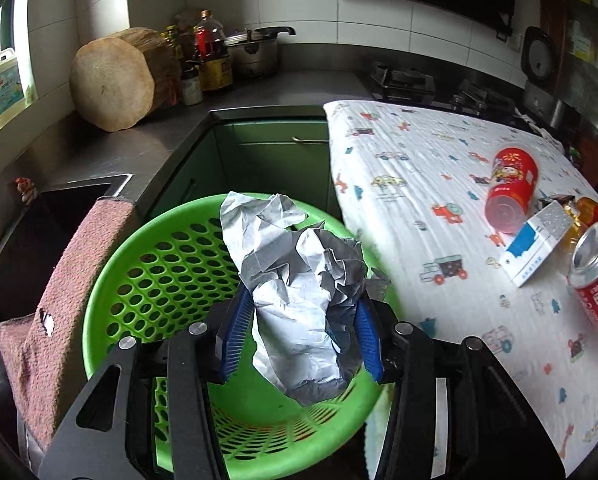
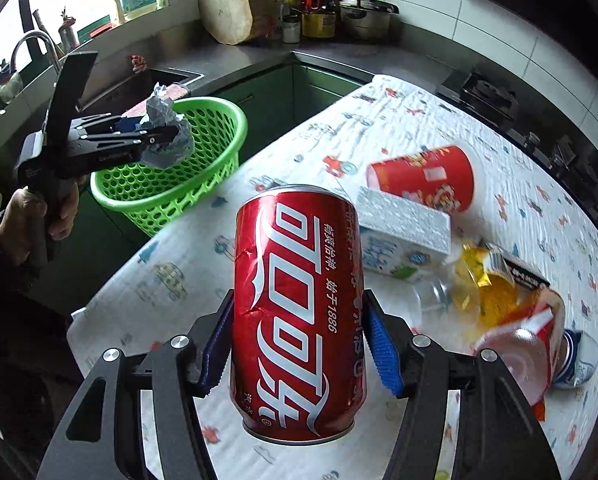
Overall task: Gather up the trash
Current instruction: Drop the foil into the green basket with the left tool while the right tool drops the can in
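My left gripper [image 1: 303,320] is shut on a crumpled sheet of grey-white paper [image 1: 299,280] and holds it over the green perforated basket [image 1: 147,256]. The right wrist view shows the same gripper [image 2: 167,136] with the paper [image 2: 167,132] above the basket [image 2: 203,168]. My right gripper [image 2: 299,344] is shut on a red cola can [image 2: 299,312], held upright above the table's printed cloth [image 2: 171,280]. That can also shows at the right edge of the left wrist view [image 1: 595,276].
On the cloth lie a red tube can [image 1: 511,184], a blue-white carton [image 1: 535,244], a yellow wrapper [image 2: 483,280] and a clear bottle [image 2: 539,352]. A pink towel [image 1: 59,300] hangs left of the basket. A sink [image 1: 59,216], wooden block [image 1: 115,80] and stove [image 1: 407,80] line the counter.
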A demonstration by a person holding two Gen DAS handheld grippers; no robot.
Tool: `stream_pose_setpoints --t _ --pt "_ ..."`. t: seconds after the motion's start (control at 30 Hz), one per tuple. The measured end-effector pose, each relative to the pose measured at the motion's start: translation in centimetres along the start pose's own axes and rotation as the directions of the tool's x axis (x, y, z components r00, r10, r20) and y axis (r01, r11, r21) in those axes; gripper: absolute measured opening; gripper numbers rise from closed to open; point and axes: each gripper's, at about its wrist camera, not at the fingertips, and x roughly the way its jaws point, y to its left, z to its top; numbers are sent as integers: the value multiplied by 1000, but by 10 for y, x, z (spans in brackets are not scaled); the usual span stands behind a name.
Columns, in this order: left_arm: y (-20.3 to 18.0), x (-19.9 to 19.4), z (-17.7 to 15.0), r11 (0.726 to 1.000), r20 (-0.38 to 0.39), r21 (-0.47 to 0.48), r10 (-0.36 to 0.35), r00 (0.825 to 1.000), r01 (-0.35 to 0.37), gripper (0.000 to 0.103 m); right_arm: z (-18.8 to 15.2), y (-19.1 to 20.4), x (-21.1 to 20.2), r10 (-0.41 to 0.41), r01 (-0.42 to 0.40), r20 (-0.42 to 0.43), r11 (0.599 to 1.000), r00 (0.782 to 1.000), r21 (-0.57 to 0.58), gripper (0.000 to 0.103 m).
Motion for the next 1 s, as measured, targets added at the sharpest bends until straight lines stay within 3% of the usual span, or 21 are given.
stream_pose_setpoints --t 0.2,0.4,0.47,0.7,1.0 --pt "38 26 -17 997 -94 -28 67 993 -70 54 50 33 28 63 -62 10 997 998 -42 58" --pt "56 36 -30 995 -119 -54 75 990 -81 68 92 55 57 101 -101 0 993 995 -68 58" --pt "61 37 -32 994 -117 -68 77 990 -85 76 103 61 66 107 -107 -3 991 994 -77 58" --pt "78 26 -39 991 -89 -101 82 993 -91 81 137 83 99 133 -134 -19 987 991 -94 58" --pt "108 -16 -57 975 -15 -187 115 993 -116 90 173 109 148 141 -146 -56 986 988 -85 58"
